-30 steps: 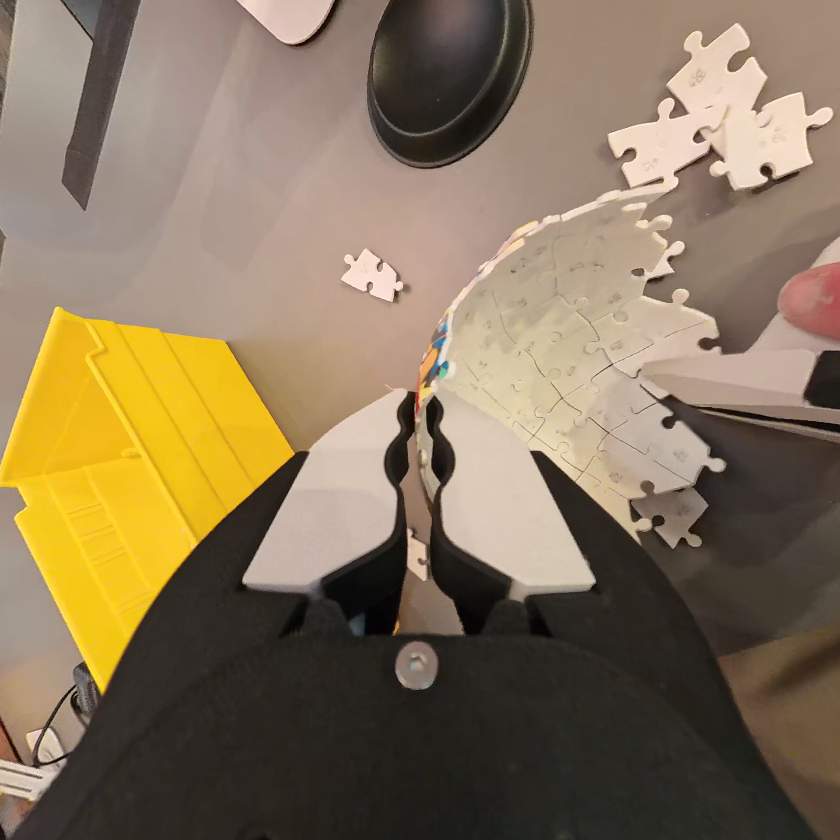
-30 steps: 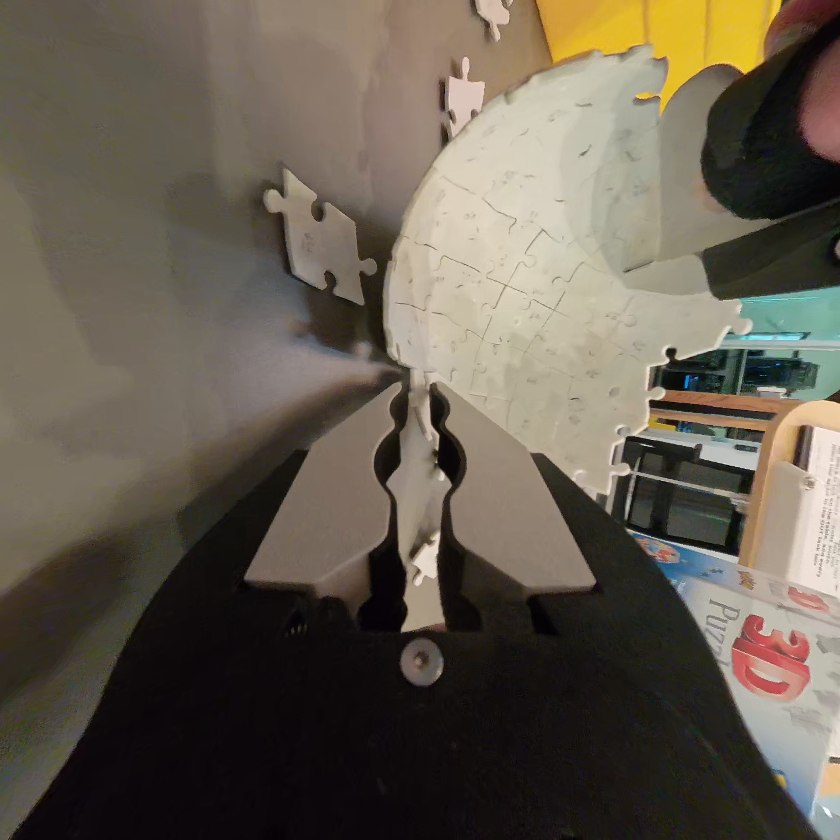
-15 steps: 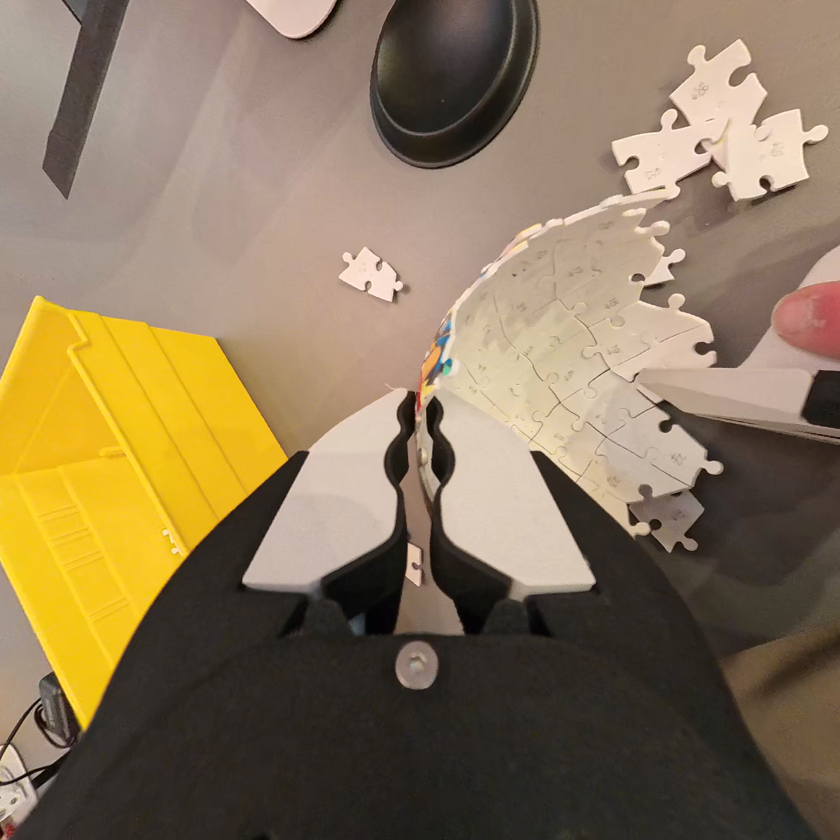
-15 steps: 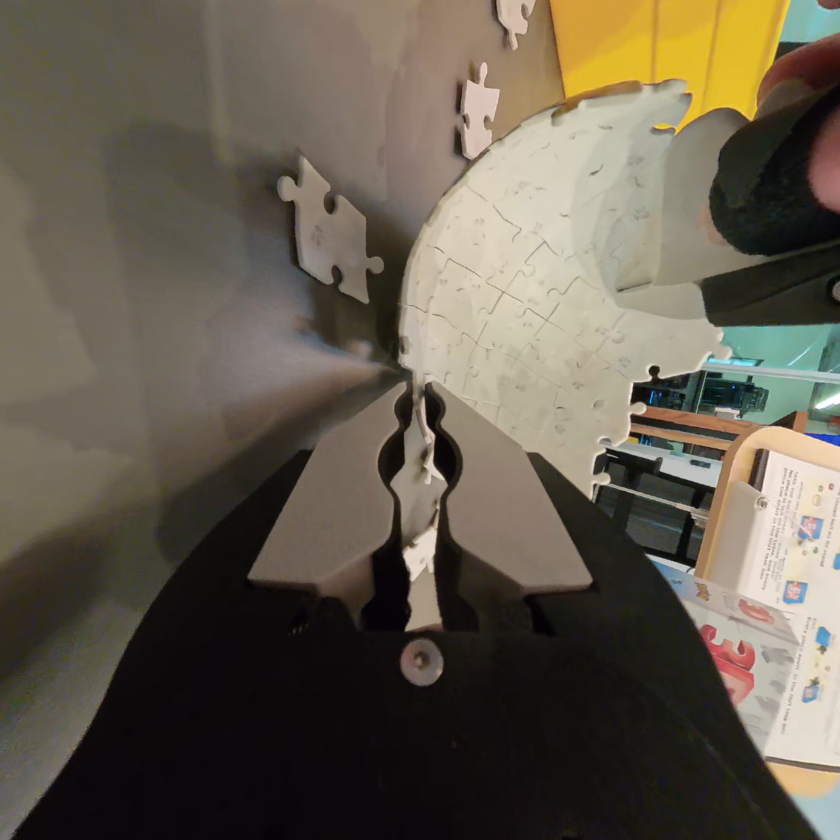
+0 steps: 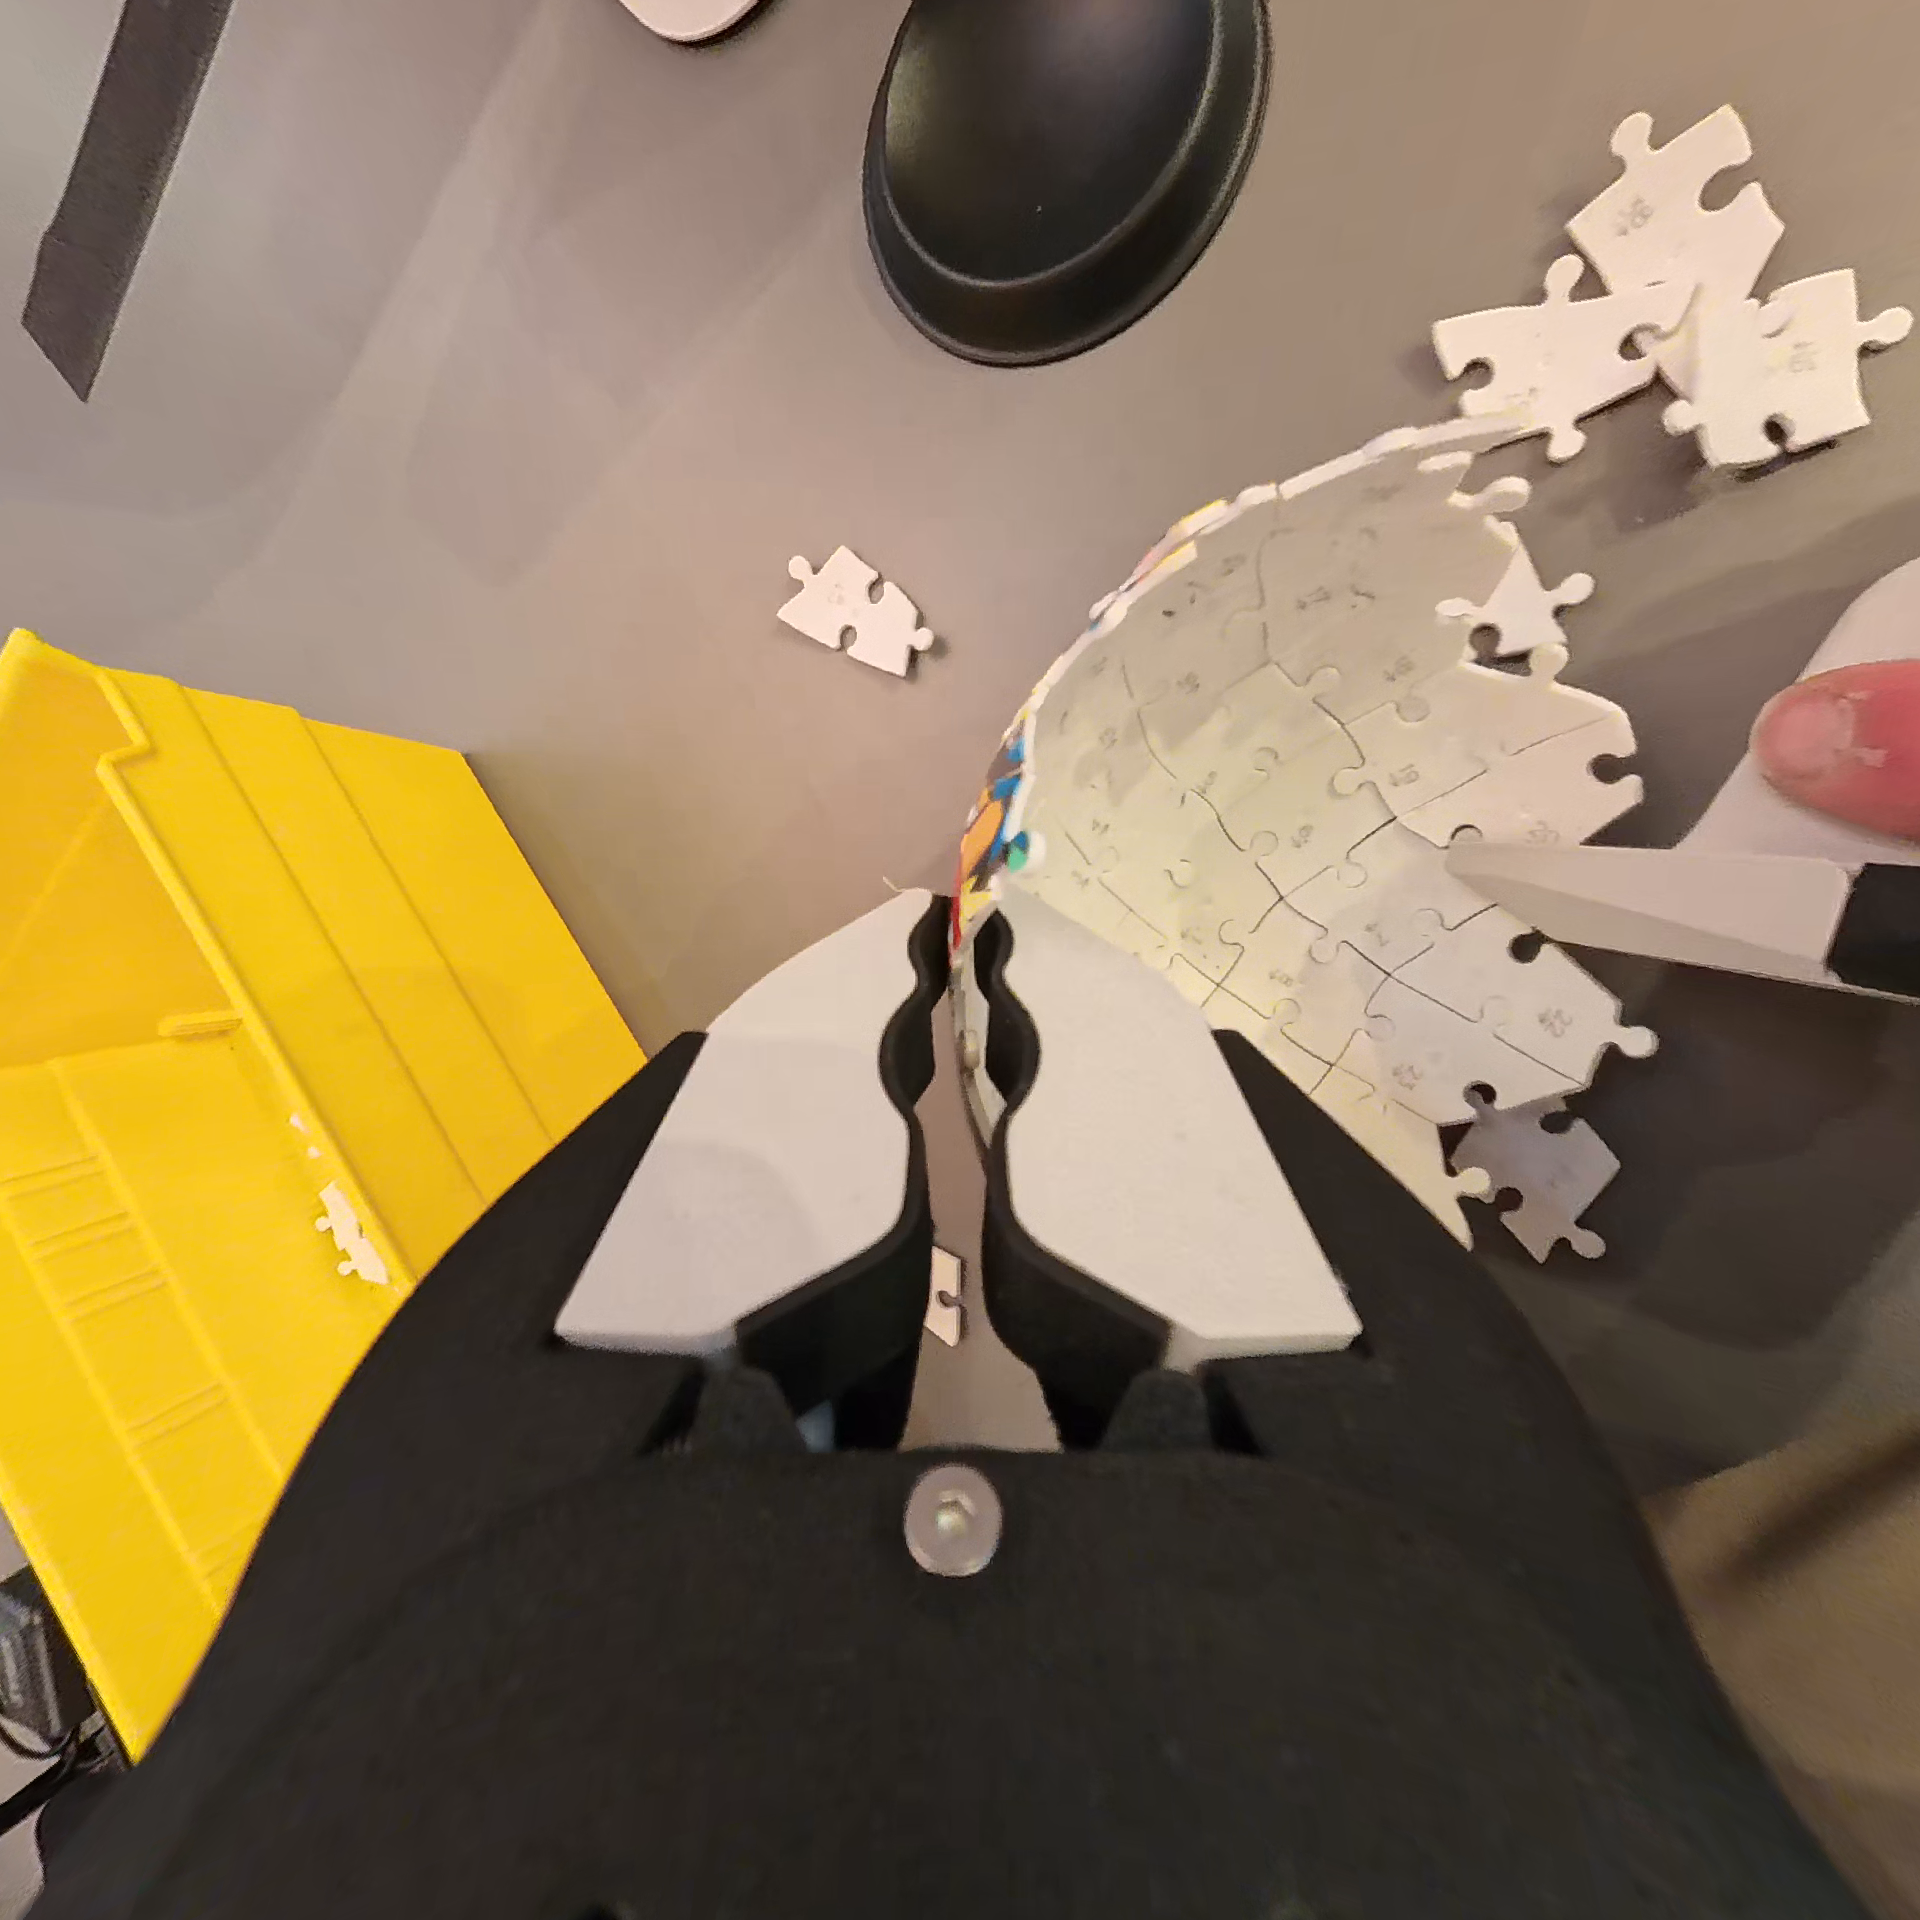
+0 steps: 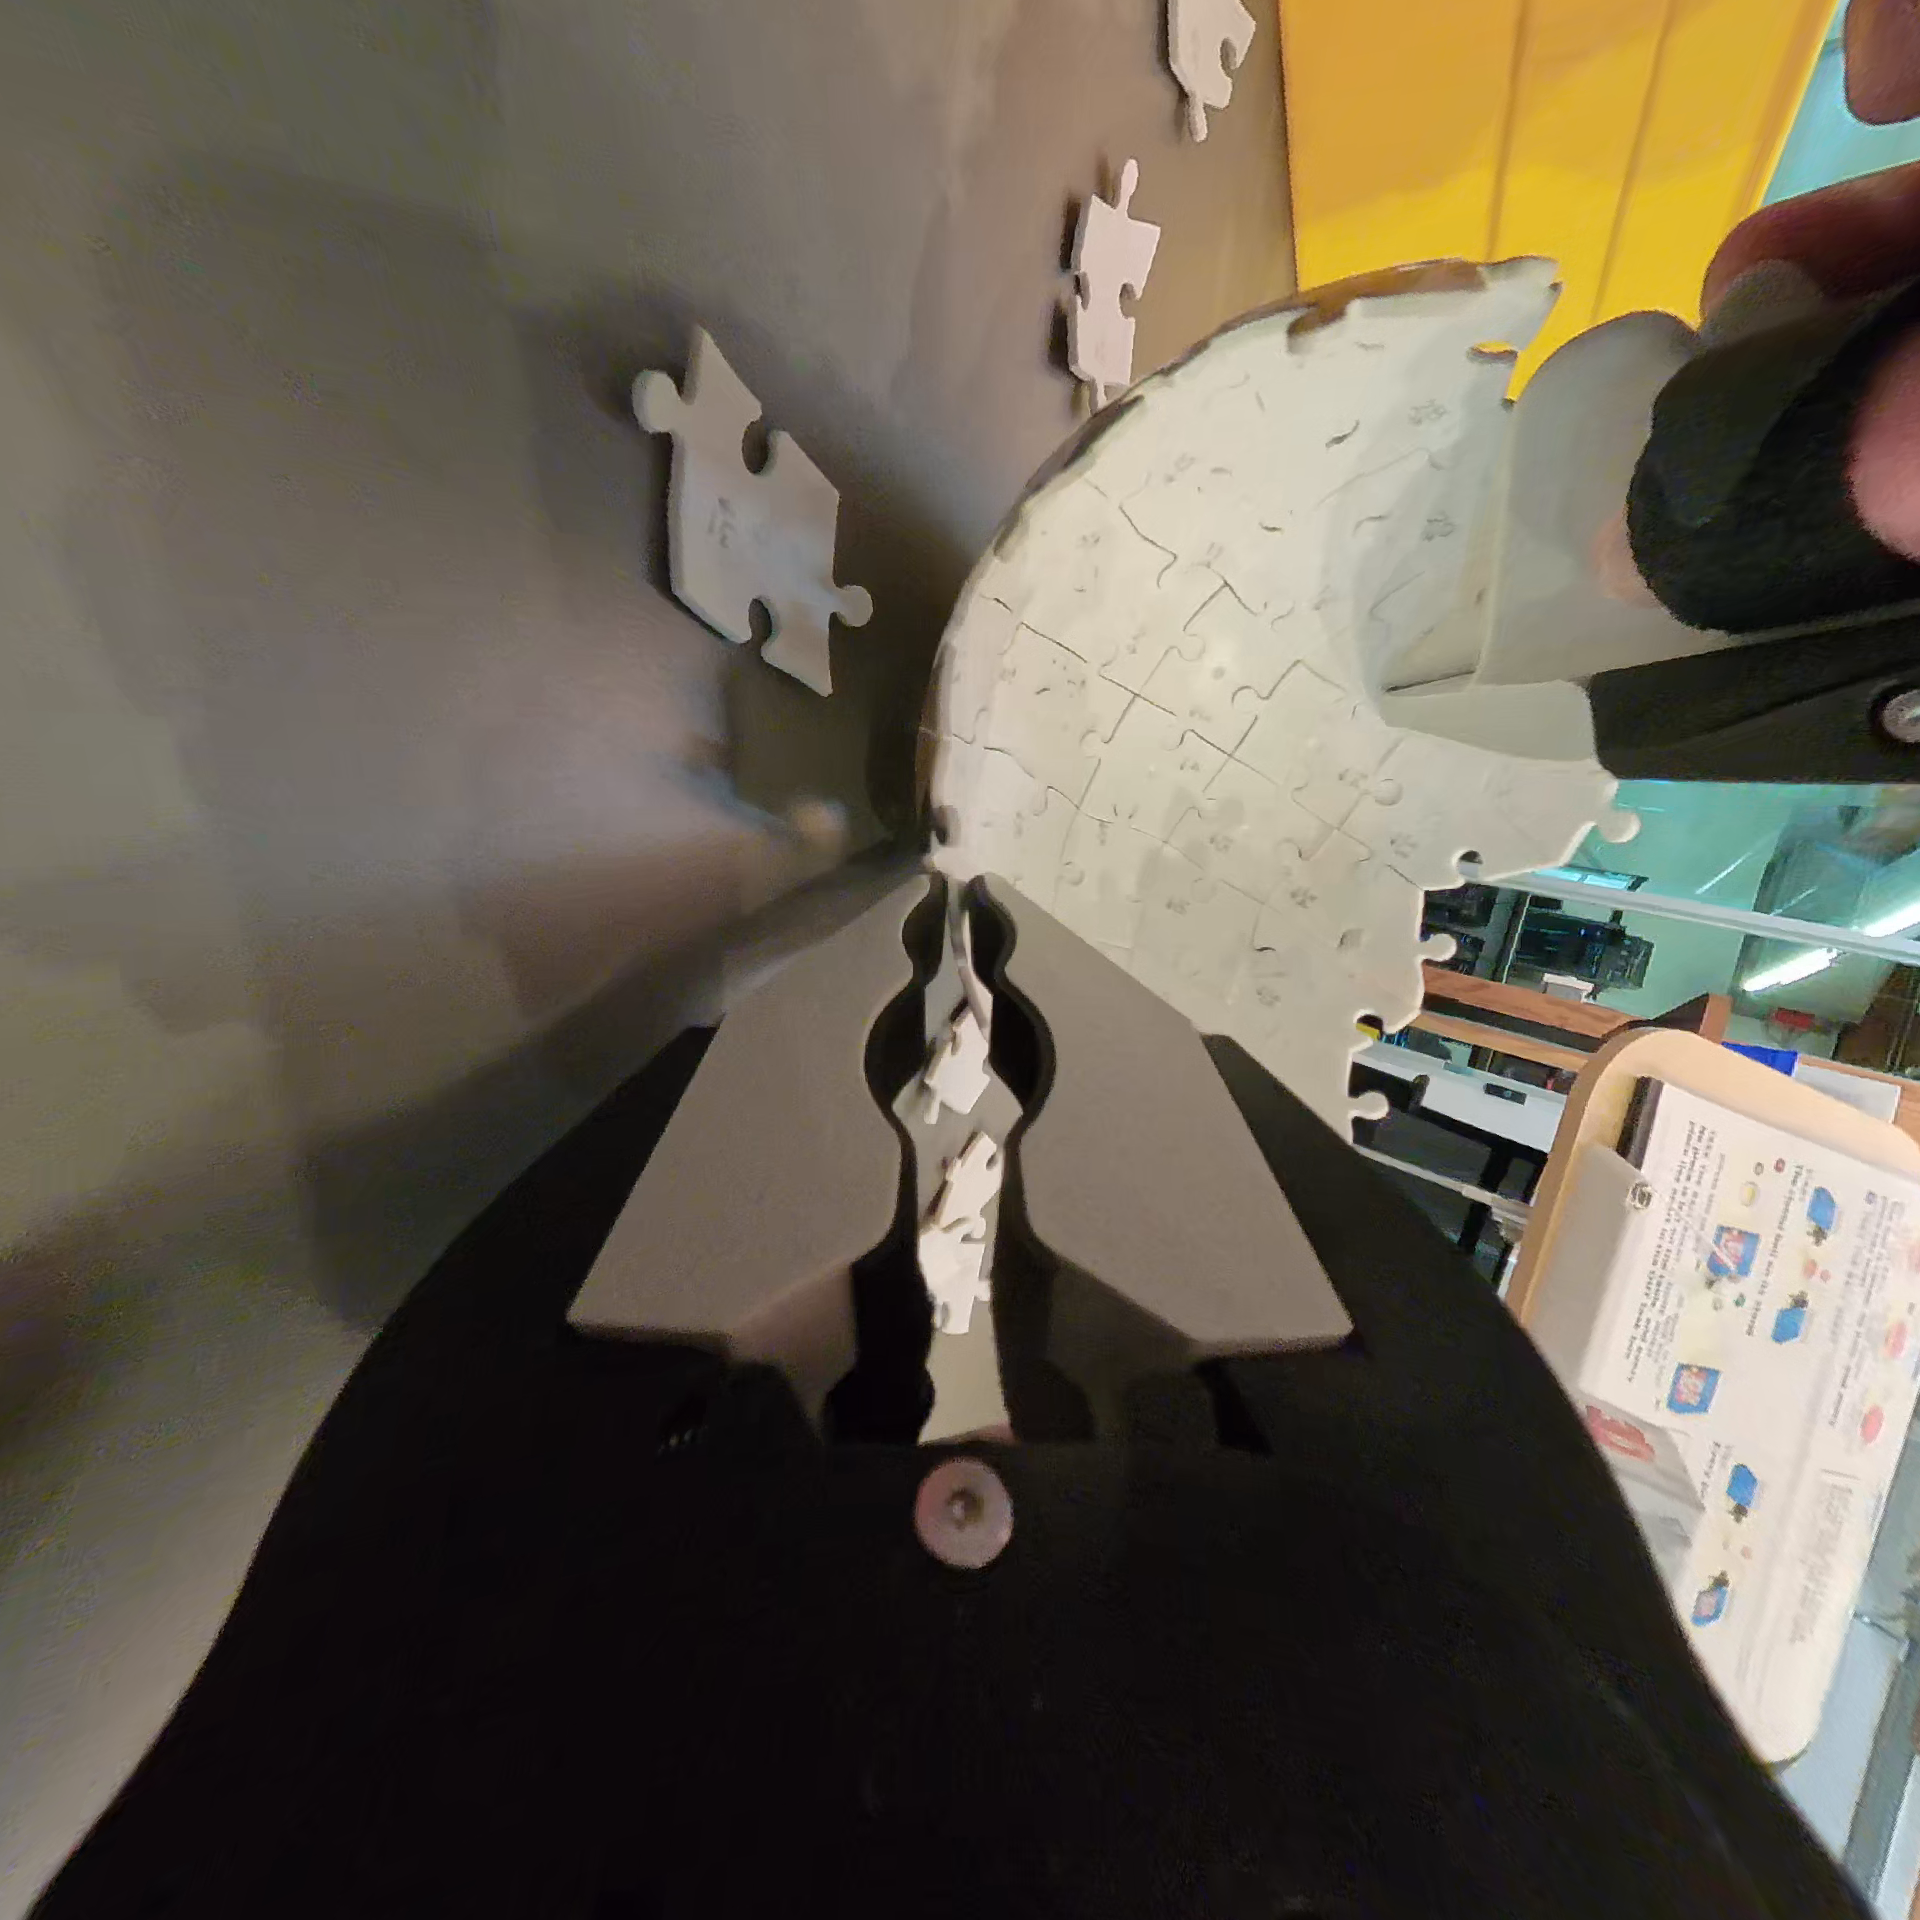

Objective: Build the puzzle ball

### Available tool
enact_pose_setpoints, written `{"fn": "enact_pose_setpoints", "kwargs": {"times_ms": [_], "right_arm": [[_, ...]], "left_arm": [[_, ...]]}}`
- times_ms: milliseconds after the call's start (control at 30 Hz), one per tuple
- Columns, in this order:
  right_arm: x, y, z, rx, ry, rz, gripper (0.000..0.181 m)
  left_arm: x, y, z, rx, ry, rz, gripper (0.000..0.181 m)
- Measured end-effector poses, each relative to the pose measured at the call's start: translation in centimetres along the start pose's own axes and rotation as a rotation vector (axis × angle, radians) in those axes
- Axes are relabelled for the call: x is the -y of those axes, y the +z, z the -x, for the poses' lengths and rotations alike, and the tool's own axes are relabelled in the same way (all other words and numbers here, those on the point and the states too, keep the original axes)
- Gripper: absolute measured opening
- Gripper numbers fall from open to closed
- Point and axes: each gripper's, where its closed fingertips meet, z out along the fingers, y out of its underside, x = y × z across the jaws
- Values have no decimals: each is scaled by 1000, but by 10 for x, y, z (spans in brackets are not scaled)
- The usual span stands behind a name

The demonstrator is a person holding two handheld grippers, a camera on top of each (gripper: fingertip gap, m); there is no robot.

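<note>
**A:** Puzzle ball (image 5: 1288, 831), status: a part-built curved shell, white inner face toward both cameras, a strip of coloured print showing along its left rim in the left wrist view. It hangs above the grey table (image 5: 520, 520), carried at two places on its rim.

**B:** Step in hand?

**A:** My reading: holding and steadying the shell between piece insertions. It looks like less than half a sphere, so the build is still early to midway.

**B:** Tool state, left?

**A:** Left gripper (image 5: 961, 925): jaws nearly closed, only a thin slot between them, clamped on the shell's near edge.

**B:** Right?

**A:** Right gripper (image 6: 951, 904): clenched just as narrowly on the opposite rim. The rim runs edge-on down the slot, with its tabs visible. From the left camera the same gripper enters at the right edge, with a fingertip (image 5: 1839, 748) of the person resting on it.

**B:** Loose stock?

**A:** A cluster of pieces (image 5: 1683, 332) beyond the shell, a single piece (image 5: 857, 613) near the yellow bin (image 5: 208, 987), and another piece (image 5: 1538, 1184) below the shell's lower edge. A black dome-shaped stand (image 5: 1060, 166) sits farther back.

**B:** Next move calls for?

**A:** Probably one gripper must let go to fetch a piece, so the shell needs a single firm hold or a rest on the table first. Risk: thin interlocked seams may flex or pop if the two grips pull against each other.
</note>
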Motion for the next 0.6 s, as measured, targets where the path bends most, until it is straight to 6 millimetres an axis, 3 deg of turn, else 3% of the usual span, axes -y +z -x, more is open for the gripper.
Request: {"fn": "enact_pose_setpoints", "kwargs": {"times_ms": [433, 500, 600], "right_arm": [[-3, -2, -1, 20, 6, -7, 2], [-3, -2, -4, 3, 9, -8, 13], [-6, -2, -6, 2, 14, -1, 13]], "left_arm": [[0, 3, 0, -52, -40, -12, 4], [0, 3, -1, -65, -50, -18, 4], [-1, 4, 0, -71, -62, -18, 4]]}}
